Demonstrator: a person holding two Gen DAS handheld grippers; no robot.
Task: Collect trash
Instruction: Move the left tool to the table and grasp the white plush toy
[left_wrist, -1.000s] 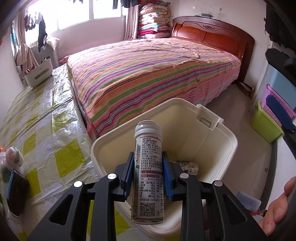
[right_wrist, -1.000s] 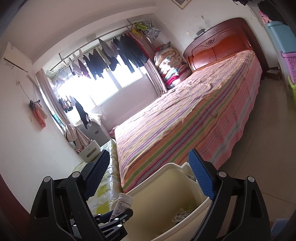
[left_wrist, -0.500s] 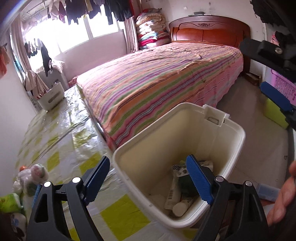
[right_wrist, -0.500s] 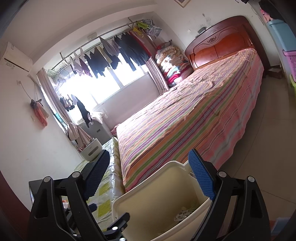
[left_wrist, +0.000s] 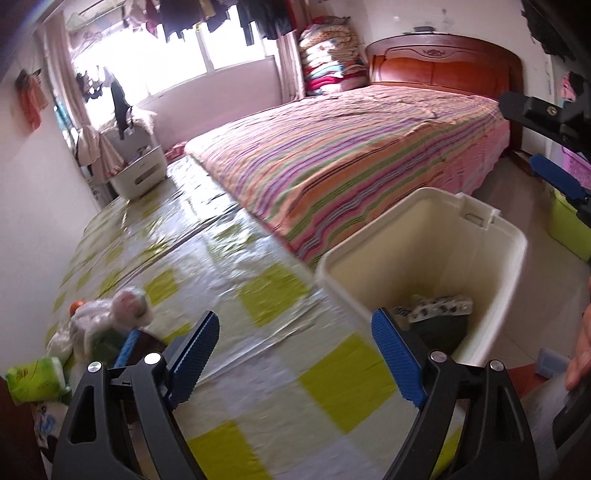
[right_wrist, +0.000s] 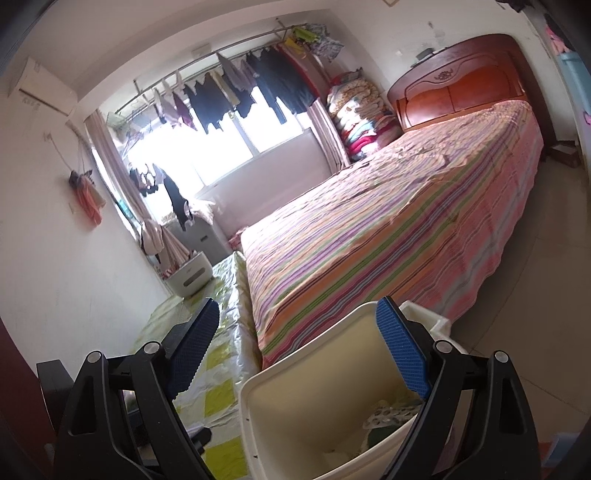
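Left wrist: our left gripper (left_wrist: 295, 354) released, empty; right gripper (right_wrist: 299, 343) too. Trash sits in bin (left_wrist: 491, 236). Between pickups; next we go for wrappers (left_wrist: 103, 321) on table (left_wrist: 258, 295).

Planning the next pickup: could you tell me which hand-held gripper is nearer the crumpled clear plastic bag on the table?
Left. The left hand-held gripper hovers beside the bag; the right hand-held gripper is over the bin.

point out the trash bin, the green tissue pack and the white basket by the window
trash bin (left_wrist: 424, 236), left wrist view, inner back wall
green tissue pack (left_wrist: 35, 376), left wrist view, middle of its wrapper
white basket (left_wrist: 142, 177), left wrist view, front wall near the handle slot
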